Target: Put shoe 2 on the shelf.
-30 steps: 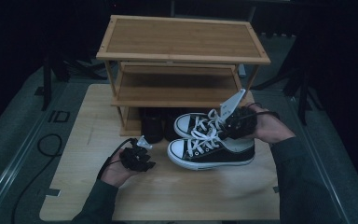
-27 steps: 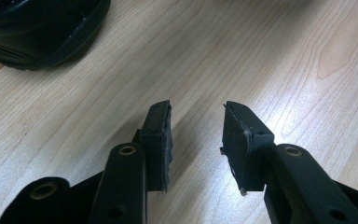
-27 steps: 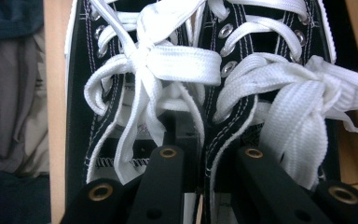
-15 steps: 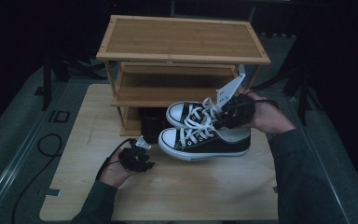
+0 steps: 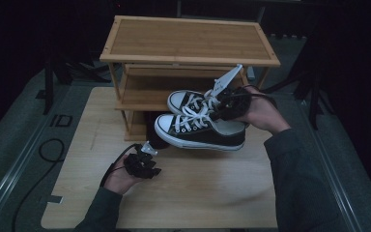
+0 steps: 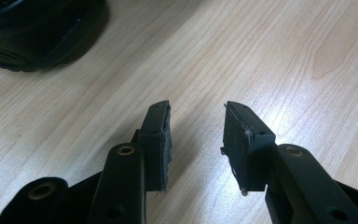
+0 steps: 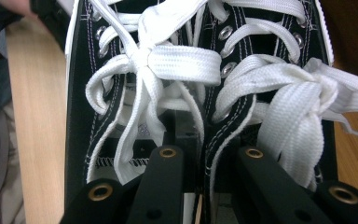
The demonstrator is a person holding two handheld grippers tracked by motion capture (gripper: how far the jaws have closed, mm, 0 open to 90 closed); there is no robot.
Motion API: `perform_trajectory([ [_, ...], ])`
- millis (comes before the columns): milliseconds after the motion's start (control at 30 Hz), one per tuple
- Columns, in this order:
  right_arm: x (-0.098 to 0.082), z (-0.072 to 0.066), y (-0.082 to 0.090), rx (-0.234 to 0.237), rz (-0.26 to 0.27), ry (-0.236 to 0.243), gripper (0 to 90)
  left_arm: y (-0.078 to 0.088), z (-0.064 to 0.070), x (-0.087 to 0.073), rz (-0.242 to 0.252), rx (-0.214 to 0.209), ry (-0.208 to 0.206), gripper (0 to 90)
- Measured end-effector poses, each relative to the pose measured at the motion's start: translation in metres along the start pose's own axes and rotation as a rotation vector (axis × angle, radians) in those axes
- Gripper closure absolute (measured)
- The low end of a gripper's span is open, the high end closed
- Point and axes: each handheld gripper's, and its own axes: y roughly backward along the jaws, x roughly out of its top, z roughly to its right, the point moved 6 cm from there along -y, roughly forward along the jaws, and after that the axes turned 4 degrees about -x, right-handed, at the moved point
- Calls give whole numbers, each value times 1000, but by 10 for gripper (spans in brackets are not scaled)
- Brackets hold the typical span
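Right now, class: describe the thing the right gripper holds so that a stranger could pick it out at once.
Find the wooden shoe rack at the back of the table. In front of its lower shelves, the right gripper holds a pair of black sneakers clear of the table, pinched by their inner sides. White laces, toe caps and soles set them apart from the all-black shoe by the rack's foot.

Pale wooden counter (image 5: 193, 193) sitting under dim light, bamboo shoe rack (image 5: 188, 41) standing at its far edge, grey floor (image 5: 14, 145) lying around, black cable (image 5: 38, 159) trailing, darkness surrounding beyond.
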Motion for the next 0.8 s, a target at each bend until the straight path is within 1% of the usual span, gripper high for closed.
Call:
perform_trajectory([
  [133, 6, 1, -5, -14, -6, -13, 850, 0, 0, 0, 3, -2, 2, 617],
  [267, 9, 4, -10, -15, -4, -39, 850, 0, 0, 0, 3, -2, 2, 617],
  [367, 12, 6, -13, -27, 2, -59, 850, -1, 0, -1, 0, -3, -1, 617],
  [633, 18, 12, -17, -56, 17, -115, 847, -2, 1, -1, -3, -5, 0, 617],
  [767, 19, 14, -16, -64, 28, -132, 848, -2, 1, 0, -3, -10, -2, 616],
  [800, 20, 15, -16, -80, 34, -144, 849, -2, 1, 0, -1, -9, 1, 617],
])
